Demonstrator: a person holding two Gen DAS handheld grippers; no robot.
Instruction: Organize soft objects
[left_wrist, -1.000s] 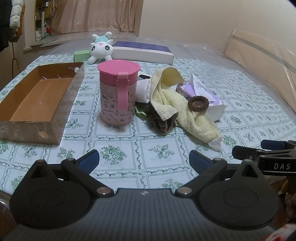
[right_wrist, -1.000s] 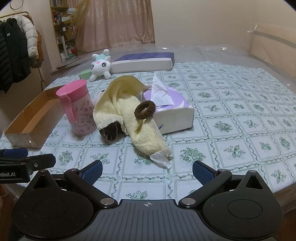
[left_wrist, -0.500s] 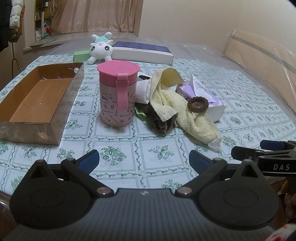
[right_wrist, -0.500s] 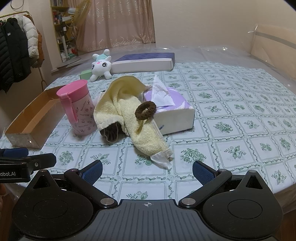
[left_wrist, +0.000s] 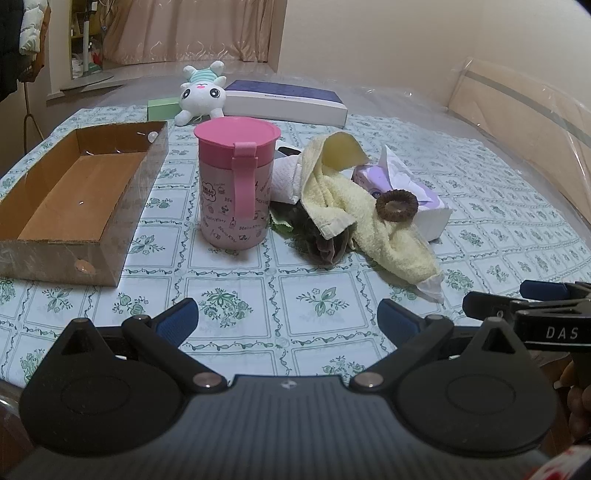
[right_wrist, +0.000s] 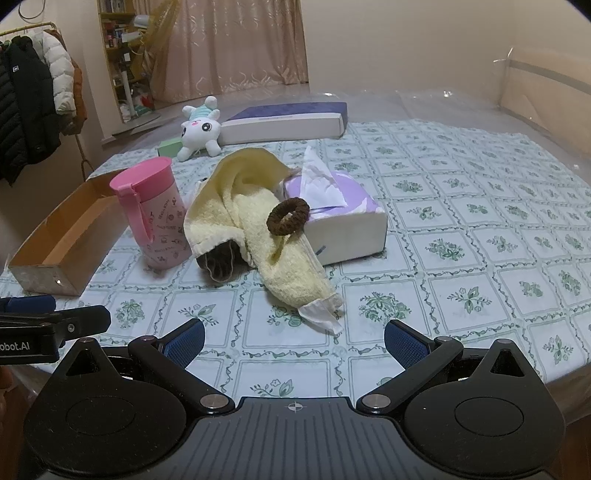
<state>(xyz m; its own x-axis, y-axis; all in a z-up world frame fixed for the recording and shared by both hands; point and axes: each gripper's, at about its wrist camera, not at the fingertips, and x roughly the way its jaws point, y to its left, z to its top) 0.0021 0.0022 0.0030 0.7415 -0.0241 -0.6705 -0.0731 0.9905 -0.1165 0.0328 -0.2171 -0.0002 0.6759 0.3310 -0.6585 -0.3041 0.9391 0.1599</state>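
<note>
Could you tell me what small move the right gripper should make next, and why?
Probably ease the open right gripper forward toward the brown hair tie. It lies loose on top of the yellow towel, so it likely has to come off first.

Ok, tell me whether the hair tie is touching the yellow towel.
Touching. The right wrist view shows the hair tie lying on the towel, no gap under it.

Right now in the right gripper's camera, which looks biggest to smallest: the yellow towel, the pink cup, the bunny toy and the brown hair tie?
1. Yellow towel.
2. Pink cup.
3. Bunny toy, though it lies farther back, so it may really be bigger than it looks.
4. Brown hair tie.
</note>
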